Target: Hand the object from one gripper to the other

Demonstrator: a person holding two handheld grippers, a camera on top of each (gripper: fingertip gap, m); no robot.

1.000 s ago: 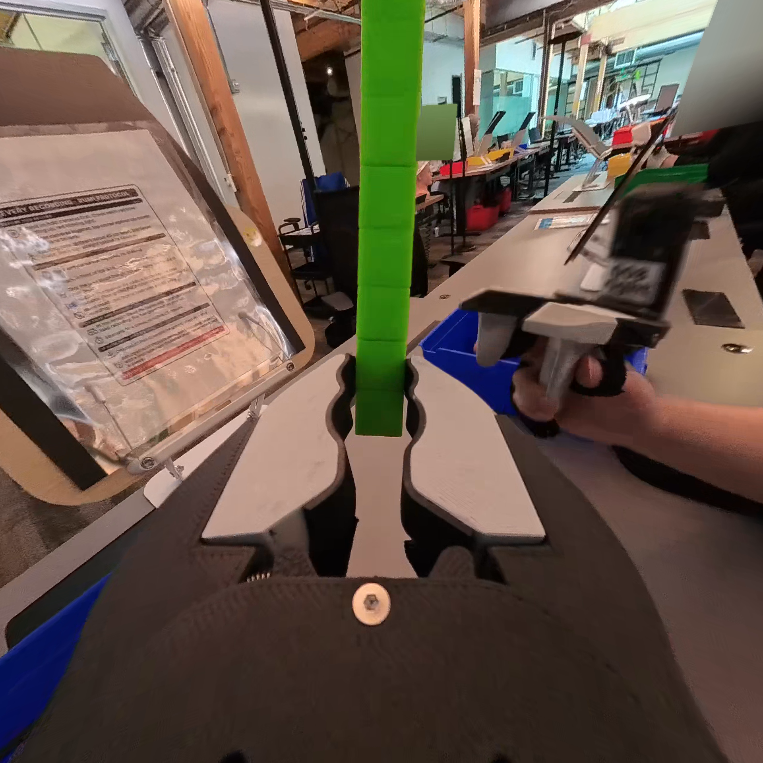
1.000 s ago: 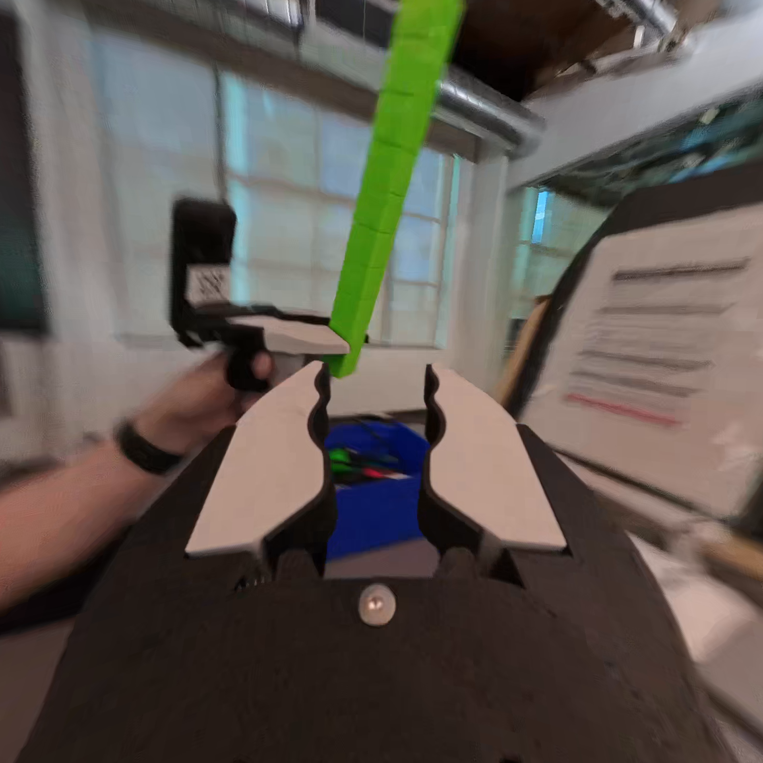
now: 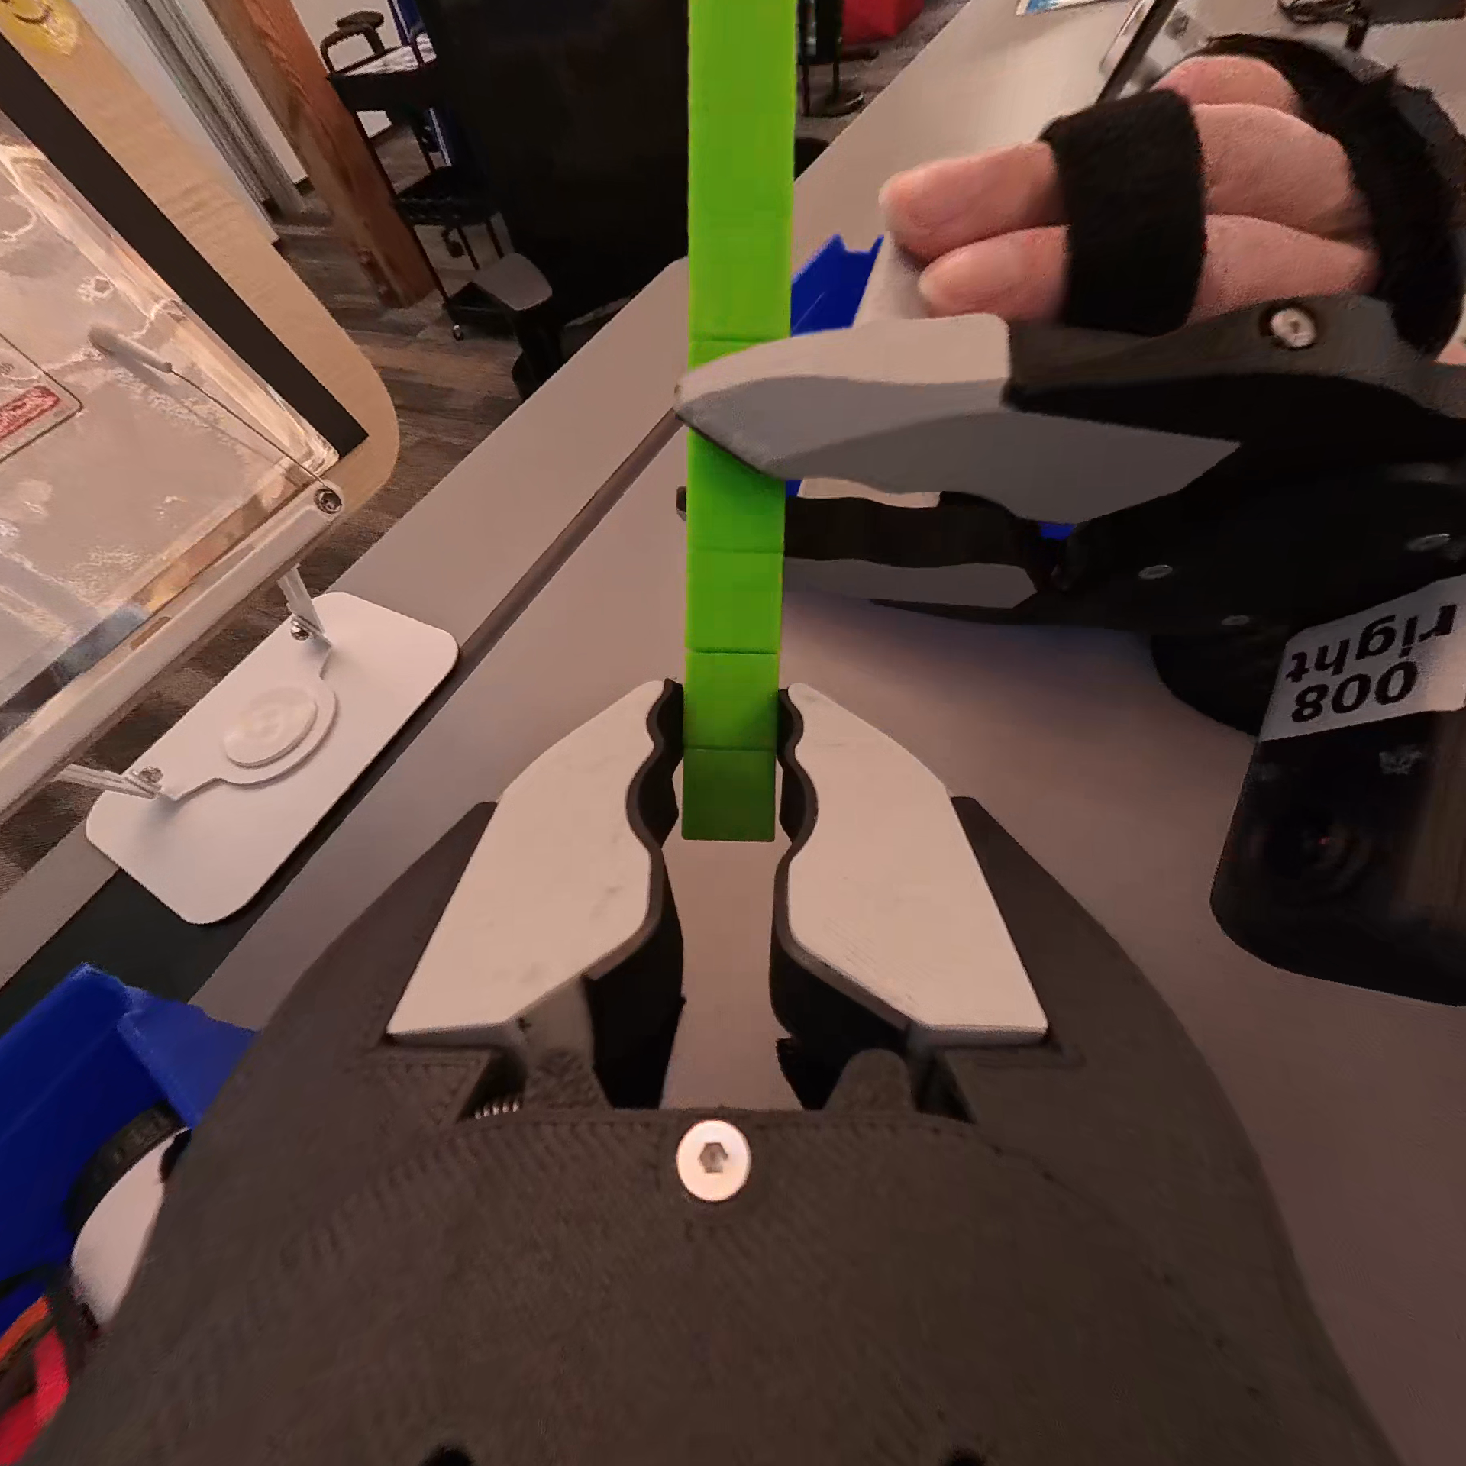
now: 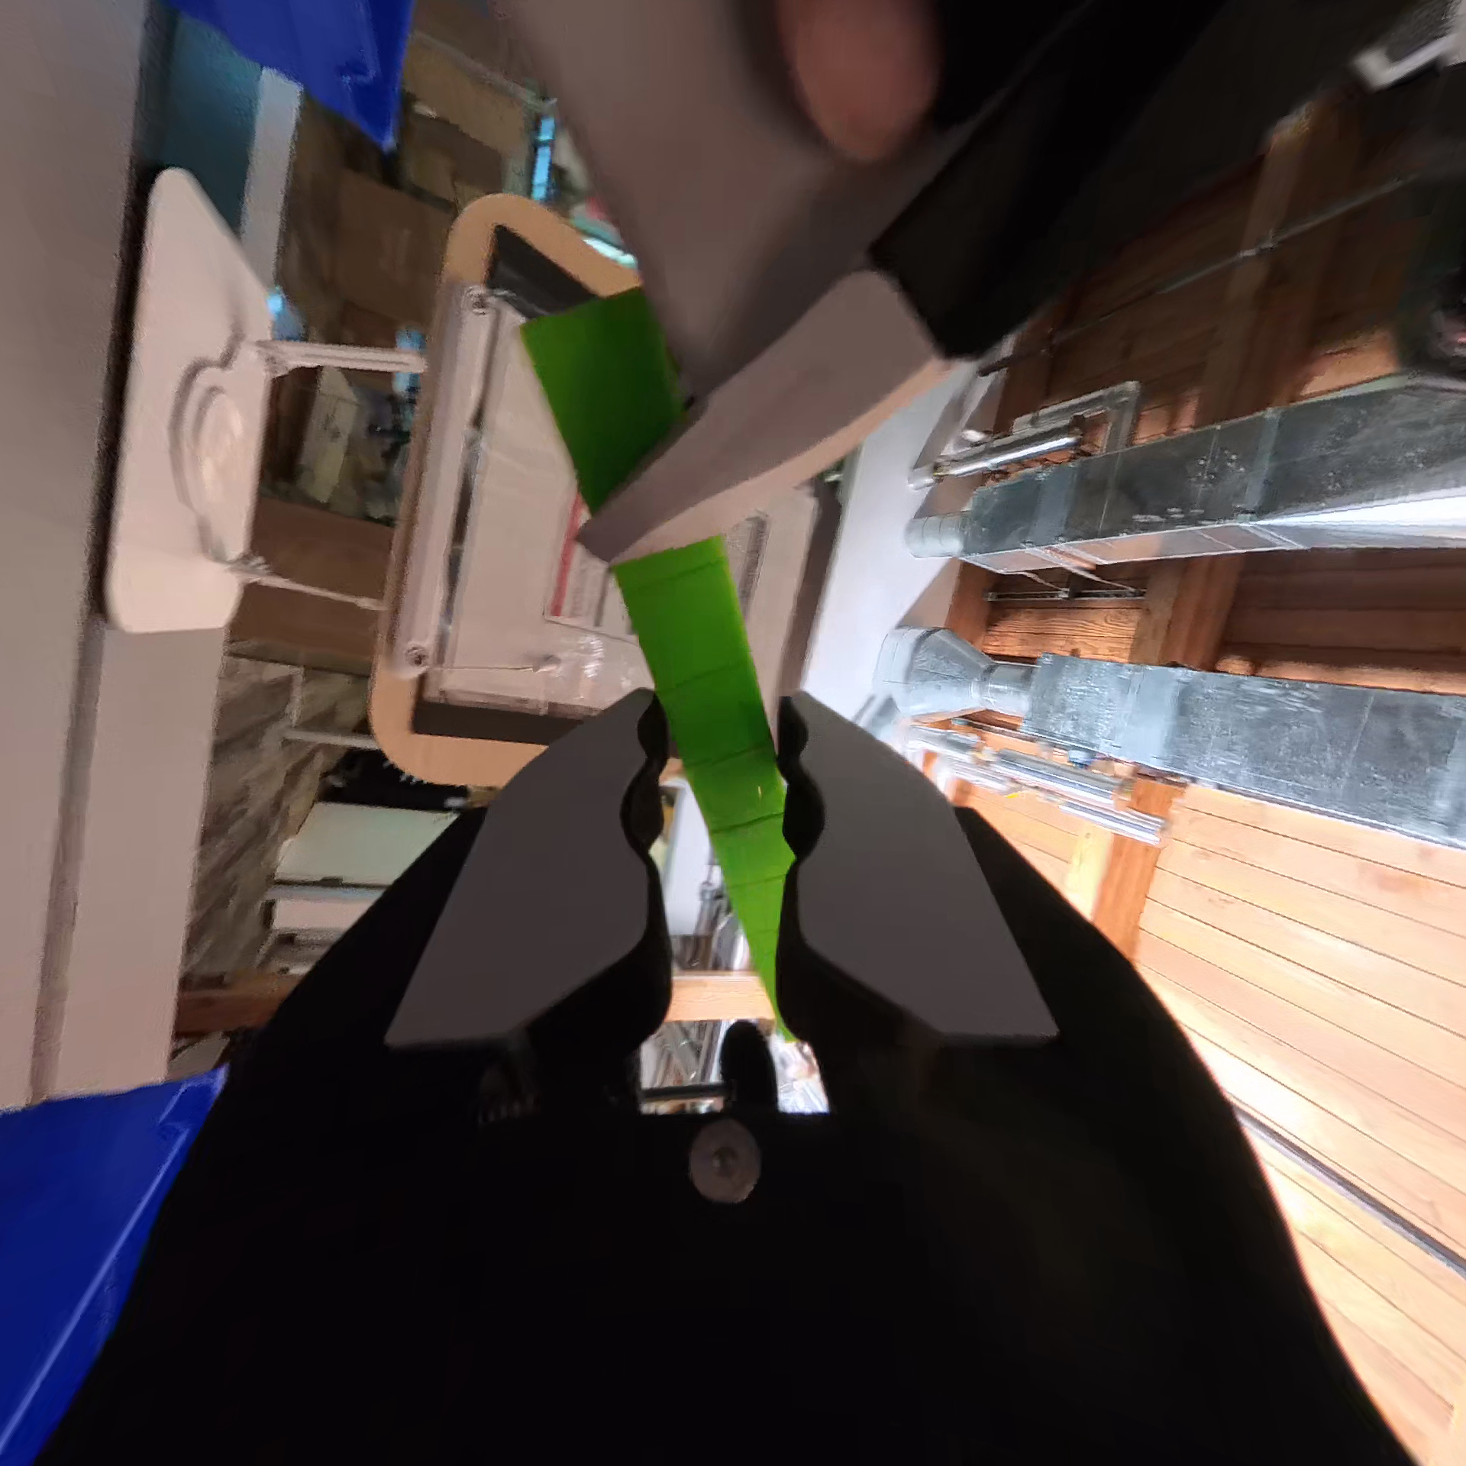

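Left gripper (image 3: 730, 754) pinches the bottom of the green block stick (image 3: 738, 516); right gripper (image 4: 718, 761) straddles it higher, fingers spread, one side touching. Early left release risks a drop.

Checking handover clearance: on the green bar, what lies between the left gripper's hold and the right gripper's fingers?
Nothing. In the left wrist view, bare green bar runs from the left gripper up to the right gripper, whose fingers bracket it.

White label (image 3: 1360, 678) on right tongs, framed sheet (image 3: 119, 444)
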